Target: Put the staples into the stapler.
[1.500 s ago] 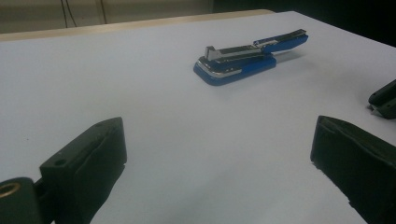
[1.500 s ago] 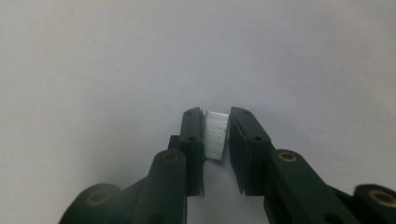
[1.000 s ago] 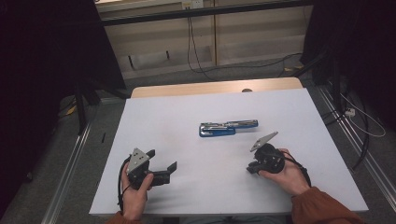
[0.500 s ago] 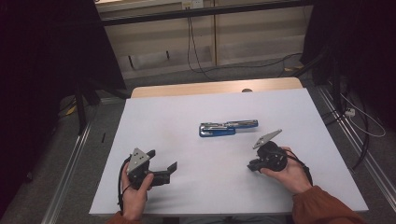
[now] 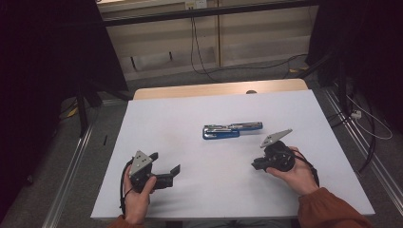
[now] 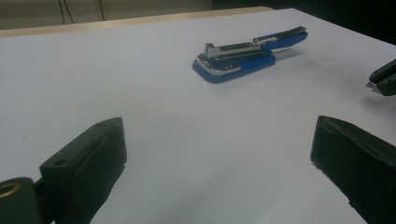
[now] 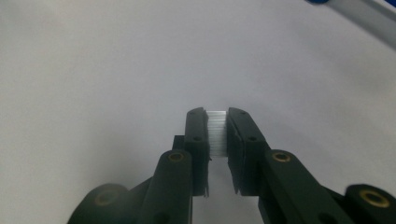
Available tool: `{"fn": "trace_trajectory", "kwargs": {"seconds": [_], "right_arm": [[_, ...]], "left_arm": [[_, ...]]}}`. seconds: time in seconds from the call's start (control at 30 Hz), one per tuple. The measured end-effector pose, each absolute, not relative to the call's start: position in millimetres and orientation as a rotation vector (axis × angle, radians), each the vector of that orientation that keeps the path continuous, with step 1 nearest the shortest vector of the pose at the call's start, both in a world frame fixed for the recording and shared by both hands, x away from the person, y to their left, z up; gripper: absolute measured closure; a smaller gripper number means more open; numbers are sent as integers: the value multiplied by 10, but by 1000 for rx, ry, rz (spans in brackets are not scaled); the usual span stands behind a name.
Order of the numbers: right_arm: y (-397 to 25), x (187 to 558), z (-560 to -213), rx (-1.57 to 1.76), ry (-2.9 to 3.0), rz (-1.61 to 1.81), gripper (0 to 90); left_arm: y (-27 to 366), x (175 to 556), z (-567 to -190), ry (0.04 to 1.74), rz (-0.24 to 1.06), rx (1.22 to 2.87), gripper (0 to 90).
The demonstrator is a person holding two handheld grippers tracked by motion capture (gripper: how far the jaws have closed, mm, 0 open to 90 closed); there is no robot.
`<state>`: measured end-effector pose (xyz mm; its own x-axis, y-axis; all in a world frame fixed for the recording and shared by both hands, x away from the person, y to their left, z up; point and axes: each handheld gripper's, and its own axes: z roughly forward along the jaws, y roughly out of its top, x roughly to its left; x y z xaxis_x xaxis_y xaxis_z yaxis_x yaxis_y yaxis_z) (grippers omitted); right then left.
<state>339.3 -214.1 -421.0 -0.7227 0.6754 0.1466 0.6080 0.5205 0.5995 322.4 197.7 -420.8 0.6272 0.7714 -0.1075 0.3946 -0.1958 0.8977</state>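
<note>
A blue and chrome stapler lies swung open on the white table, a little right of centre. My right gripper hovers near the table just in front of the stapler and to its right. It is shut on a short silvery strip of staples pinched between its jaws. My left gripper rests low at the front left, open, with nothing between its wide-set jaws. From there the stapler lies ahead, and the tip of the right gripper shows at the right edge.
A bare wooden strip runs along the table's far edge. Beyond it are the floor with cables and a pale wall. Dark curtains hang on both sides, and metal rails run beside the table.
The right gripper has crept very slightly away from the front edge, towards the stapler. The left gripper and the stapler have not moved.
</note>
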Motion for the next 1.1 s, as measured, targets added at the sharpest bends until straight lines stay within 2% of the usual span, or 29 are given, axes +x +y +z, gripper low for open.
{"fn": "trace_trajectory", "kwargs": {"seconds": [1.1], "right_arm": [[-1958, 3783, -3973, 960, 2584, 1085, 793]], "left_arm": [[2001, 3221, -4204, 948, 469, 1805, 38]]}}
